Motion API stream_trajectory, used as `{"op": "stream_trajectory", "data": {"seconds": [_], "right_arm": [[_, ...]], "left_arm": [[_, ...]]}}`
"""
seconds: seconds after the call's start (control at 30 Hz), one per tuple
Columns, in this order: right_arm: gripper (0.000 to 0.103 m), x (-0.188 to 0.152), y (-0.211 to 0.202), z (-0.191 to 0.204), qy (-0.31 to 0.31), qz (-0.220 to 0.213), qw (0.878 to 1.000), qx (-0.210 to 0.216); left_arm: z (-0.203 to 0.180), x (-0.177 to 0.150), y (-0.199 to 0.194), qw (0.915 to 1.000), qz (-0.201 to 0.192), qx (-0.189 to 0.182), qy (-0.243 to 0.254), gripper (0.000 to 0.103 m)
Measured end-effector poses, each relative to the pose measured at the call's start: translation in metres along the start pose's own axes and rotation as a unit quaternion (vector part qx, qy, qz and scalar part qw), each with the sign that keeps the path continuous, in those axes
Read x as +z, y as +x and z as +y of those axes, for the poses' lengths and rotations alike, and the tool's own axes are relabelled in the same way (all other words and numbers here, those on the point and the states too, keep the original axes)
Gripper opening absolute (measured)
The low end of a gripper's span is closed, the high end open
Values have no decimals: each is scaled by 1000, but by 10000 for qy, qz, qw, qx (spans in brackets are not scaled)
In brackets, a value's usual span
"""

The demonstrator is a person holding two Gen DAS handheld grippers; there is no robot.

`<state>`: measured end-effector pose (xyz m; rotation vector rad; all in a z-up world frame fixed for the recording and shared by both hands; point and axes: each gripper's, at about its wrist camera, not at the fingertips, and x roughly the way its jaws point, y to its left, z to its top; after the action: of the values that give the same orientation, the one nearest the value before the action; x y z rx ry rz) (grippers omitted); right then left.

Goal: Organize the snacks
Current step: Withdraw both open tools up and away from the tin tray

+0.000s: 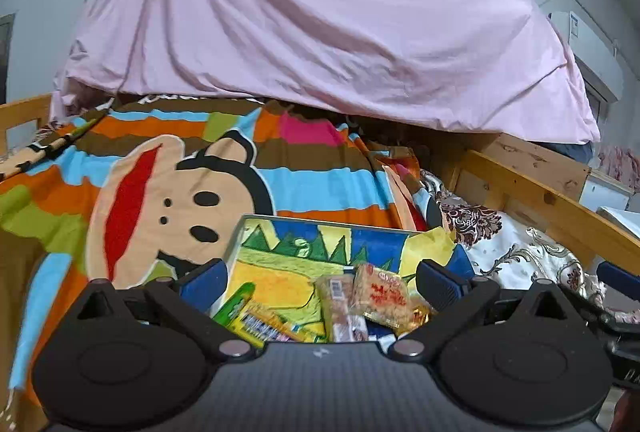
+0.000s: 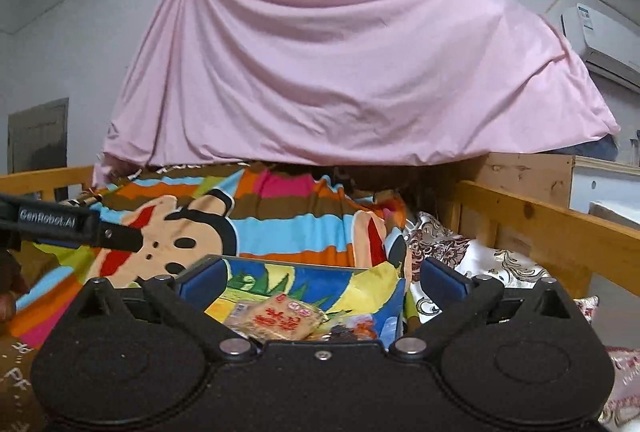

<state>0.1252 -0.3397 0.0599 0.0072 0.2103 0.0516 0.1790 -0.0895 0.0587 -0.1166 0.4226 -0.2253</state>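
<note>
Tray (image 1: 256, 232): lies flat on the striped monkey blanket (image 1: 168, 192), long axis running left to right, colourful drawing on its floor; snacks piled at its near edge
Cracker pack (image 1: 382, 290): in the tray, tilted, long axis pointing away and a little left; red characters on clear wrap, too blurred to read
Bar (image 1: 340, 306): just left of the cracker pack, touching it, long axis pointing away
Yellow-green pack (image 1: 256, 318): near-left of the tray, slanted; print unreadable
Left gripper (image 1: 320, 280): spread wide over the snacks, holding nothing
Right gripper (image 2: 322, 282): spread wide, nothing held; cracker pack (image 2: 280, 320) between its fingers
Writing: "GenRobot.AI" on the left gripper's arm (image 2: 52, 224)
Backdrop: pink sheet (image 2: 340, 72) hanging behind; wooden rail (image 2: 540, 224) at right
</note>
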Motion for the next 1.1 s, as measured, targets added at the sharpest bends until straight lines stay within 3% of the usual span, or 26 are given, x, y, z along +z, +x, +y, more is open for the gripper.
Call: {"op": "stream_trajectory", "data": {"seconds": [0.53,1.1], "right_arm": [[102,-16,-78,38,-147,208,9997,30],[102,-32,-120,75,-207,650,9974,232]], "left_arm": [[34,-47,-90,9990,-191,351,-205,102],[51,-92,-135,9980,32,601,-173,102]]}}
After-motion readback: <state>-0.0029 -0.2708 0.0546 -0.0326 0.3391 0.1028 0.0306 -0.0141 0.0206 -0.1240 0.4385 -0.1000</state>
